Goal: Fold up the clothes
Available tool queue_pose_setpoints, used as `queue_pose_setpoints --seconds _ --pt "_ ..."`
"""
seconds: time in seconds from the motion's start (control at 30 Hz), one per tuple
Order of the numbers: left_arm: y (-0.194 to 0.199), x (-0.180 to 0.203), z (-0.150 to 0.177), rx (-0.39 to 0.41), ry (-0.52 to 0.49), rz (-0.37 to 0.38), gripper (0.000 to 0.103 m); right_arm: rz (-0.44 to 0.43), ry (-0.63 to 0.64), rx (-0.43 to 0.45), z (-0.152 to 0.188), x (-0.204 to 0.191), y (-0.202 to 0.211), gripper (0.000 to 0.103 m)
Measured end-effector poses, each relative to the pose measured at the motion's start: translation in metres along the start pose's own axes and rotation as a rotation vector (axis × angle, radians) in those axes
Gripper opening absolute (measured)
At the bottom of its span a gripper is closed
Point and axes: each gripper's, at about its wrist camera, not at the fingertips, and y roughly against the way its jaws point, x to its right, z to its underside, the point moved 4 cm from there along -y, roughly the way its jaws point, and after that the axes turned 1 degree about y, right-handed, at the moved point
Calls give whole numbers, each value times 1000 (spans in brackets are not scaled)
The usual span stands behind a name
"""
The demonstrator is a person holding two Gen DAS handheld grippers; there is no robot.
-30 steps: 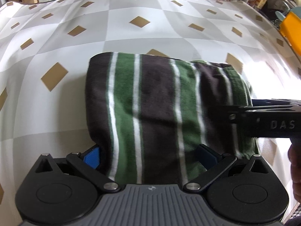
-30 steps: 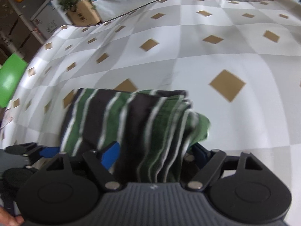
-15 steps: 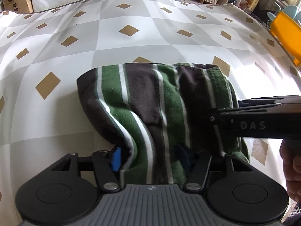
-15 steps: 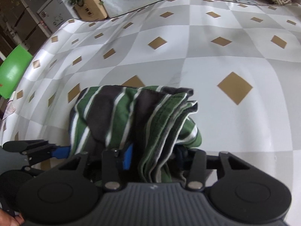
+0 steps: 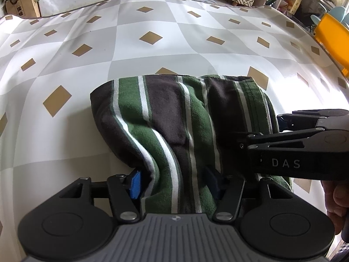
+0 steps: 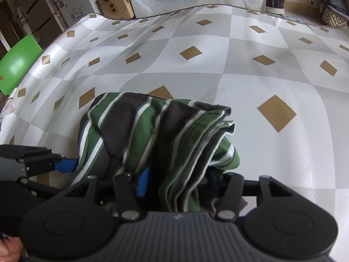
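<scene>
A folded garment (image 5: pixel 165 113) with green, dark and white stripes lies bunched on the checked tablecloth (image 5: pixel 152 61). My left gripper (image 5: pixel 174 183) pinches its near edge between blue pads, and the cloth puckers there. My right gripper (image 6: pixel 177 183) has the garment's (image 6: pixel 135 126) thick layered right edge between its pads; its jaws are opening, and the pads still touch the cloth. In the left wrist view the right gripper's fingers (image 5: pixel 283 142) reach in from the right over the garment. The left gripper's blue fingertip (image 6: pixel 65 166) shows at the left of the right wrist view.
The tablecloth (image 6: pixel 240 76), grey and white with tan diamonds, spreads far beyond the garment. A green chair (image 6: pixel 17 65) stands off the left edge and an orange chair (image 5: pixel 331 37) off the right. Boxes, a plant and baskets line the far side.
Both grippers closed from wide open onto the garment's near edge. The cloth has gathered and lifted slightly toward the cameras. The right jaws have since widened a little.
</scene>
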Motion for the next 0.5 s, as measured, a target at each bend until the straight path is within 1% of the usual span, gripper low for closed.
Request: queue_pose_setpoints --seconds 0.03,0.07,0.1,0.2,0.23,0.3,0.5 --pt "0 0 0 2 3 -2 50 5 3 3 0 -1 0 50" --pt "1 0 0 3 7 -3 48 13 9 6 1 -2 0 46" --pt "1 0 -1 4 10 -6 44 26 22 7 1 -3 0 38" --pt "4 2 -2 12 7 -21 34 27 3 16 0 -2 1 27" --pt "6 3 -2 19 6 -23 31 30 1 21 0 -2 3 26" --pt "9 4 -2 33 4 -25 28 36 3 31 -1 -3 5 24" --pt "19 6 -3 68 -10 -43 26 44 -1 60 0 -8 19 23"
